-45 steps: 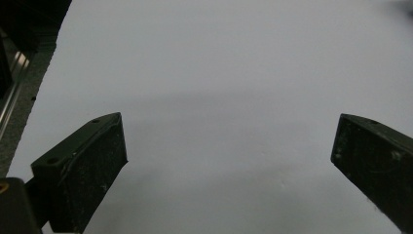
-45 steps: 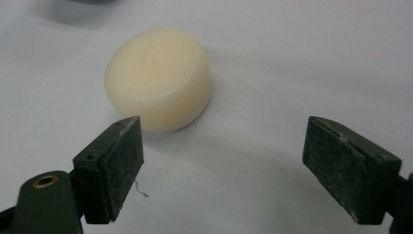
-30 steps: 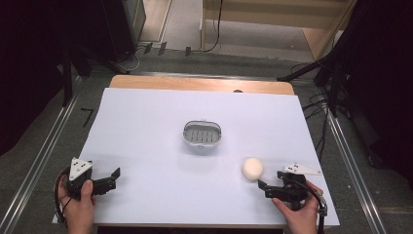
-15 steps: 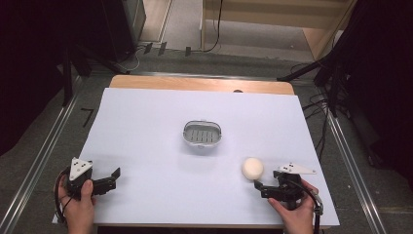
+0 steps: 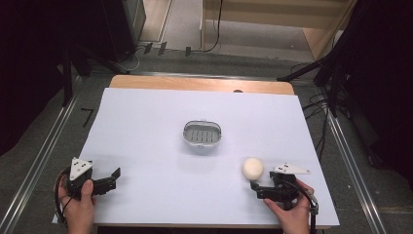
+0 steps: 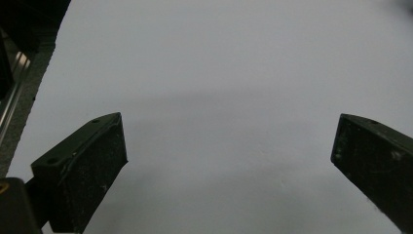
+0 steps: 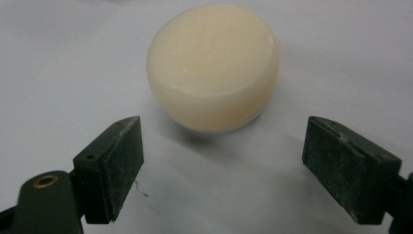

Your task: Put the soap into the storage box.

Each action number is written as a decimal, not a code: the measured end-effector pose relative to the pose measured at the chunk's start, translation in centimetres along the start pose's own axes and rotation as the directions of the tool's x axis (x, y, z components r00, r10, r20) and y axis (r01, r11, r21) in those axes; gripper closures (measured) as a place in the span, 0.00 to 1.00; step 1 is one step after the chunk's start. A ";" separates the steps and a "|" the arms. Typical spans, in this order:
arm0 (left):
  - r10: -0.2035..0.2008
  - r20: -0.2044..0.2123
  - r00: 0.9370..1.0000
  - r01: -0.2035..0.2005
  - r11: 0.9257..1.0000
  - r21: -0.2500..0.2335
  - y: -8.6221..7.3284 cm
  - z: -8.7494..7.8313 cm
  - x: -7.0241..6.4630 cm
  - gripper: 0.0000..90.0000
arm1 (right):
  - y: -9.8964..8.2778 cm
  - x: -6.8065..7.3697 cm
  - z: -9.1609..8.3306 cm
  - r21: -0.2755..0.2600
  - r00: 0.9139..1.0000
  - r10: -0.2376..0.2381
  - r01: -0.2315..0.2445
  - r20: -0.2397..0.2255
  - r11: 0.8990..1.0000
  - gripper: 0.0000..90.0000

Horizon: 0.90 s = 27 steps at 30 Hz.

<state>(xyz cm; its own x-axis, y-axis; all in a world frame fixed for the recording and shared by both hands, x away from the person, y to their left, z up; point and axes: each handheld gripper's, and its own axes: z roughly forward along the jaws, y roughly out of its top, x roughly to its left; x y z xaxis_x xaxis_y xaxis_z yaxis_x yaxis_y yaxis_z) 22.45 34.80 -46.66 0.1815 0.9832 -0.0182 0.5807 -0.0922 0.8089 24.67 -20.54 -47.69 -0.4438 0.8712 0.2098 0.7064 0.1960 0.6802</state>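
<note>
A round cream soap bar [image 5: 253, 168] [image 7: 213, 66] lies on the white table cover at the front right. My right gripper [image 5: 256, 190] [image 7: 221, 134] sits just in front of it, open, with the soap a little beyond the jaw tips and untouched. A grey oval soap dish [image 5: 202, 135] with a slotted floor stands empty at the table's middle. At the front left corner my left gripper [image 5: 113, 179] [image 6: 229, 134] rests open over bare cover, holding nothing.
The white cover [image 5: 160, 112] spans the table, and a strip of wooden tabletop [image 5: 195, 83] shows at the far edge. Metal rails [image 5: 46, 146] run along both sides. Cables [image 5: 316, 105] and dark stands crowd the floor beyond.
My right gripper has slid a little to the left, closer to the soap. The left gripper, soap and dish have stayed put.
</note>
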 end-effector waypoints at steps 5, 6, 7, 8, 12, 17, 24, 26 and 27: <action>0.000 0.000 1.000 0.000 1.000 0.000 0.0 0.0 0.0 0.00 | 0.0 0.1 0.2 0.002 1.000 0.003 -0.003 -0.005 1.000 0.18; 0.000 0.000 1.000 0.000 1.000 0.000 0.0 0.0 0.0 0.00 | 0.0 0.2 0.2 0.008 1.000 0.001 -0.001 -0.002 1.000 0.18; 0.000 0.000 1.000 0.000 1.000 0.000 0.0 0.0 0.0 0.00 | 0.0 0.3 0.3 0.008 1.000 -0.002 0.002 -0.002 1.000 0.18; 0.000 0.000 1.000 0.000 1.000 0.000 0.0 0.0 0.0 0.00 | 0.0 0.4 0.3 0.009 1.000 -0.002 0.002 -0.002 1.000 0.18; 0.002 0.002 1.000 -0.002 1.000 0.003 0.0 0.0 0.0 0.00 | 0.2 0.8 0.6 0.013 1.000 -0.013 0.014 -0.002 1.000 0.18; 0.001 0.002 1.000 -0.001 1.000 0.003 0.0 0.0 0.0 0.00 | 0.3 0.7 0.7 0.012 1.000 -0.011 0.011 -0.003 1.000 0.18; 0.003 -0.001 1.000 -0.003 1.000 0.004 0.0 0.0 -0.1 0.00 | 0.6 1.2 1.2 0.011 1.000 -0.015 0.015 0.003 1.000 0.18; 0.003 -0.001 1.000 -0.003 1.000 0.004 0.0 0.0 -0.1 0.00 | 0.7 1.3 1.4 0.007 1.000 -0.019 0.019 0.003 1.000 0.18; 0.003 -0.001 1.000 -0.003 1.000 0.004 0.0 0.0 -0.1 0.00 | 0.7 1.3 1.4 0.007 1.000 -0.019 0.019 0.003 1.000 0.18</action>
<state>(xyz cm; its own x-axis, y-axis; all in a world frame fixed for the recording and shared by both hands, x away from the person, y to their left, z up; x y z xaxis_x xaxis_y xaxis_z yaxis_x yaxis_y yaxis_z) 22.47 34.71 -46.67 0.1822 0.9831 -0.0149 0.5830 -0.0958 0.8068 25.37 -18.66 -47.92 -0.4552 0.8688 0.1949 0.7020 0.2155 0.6788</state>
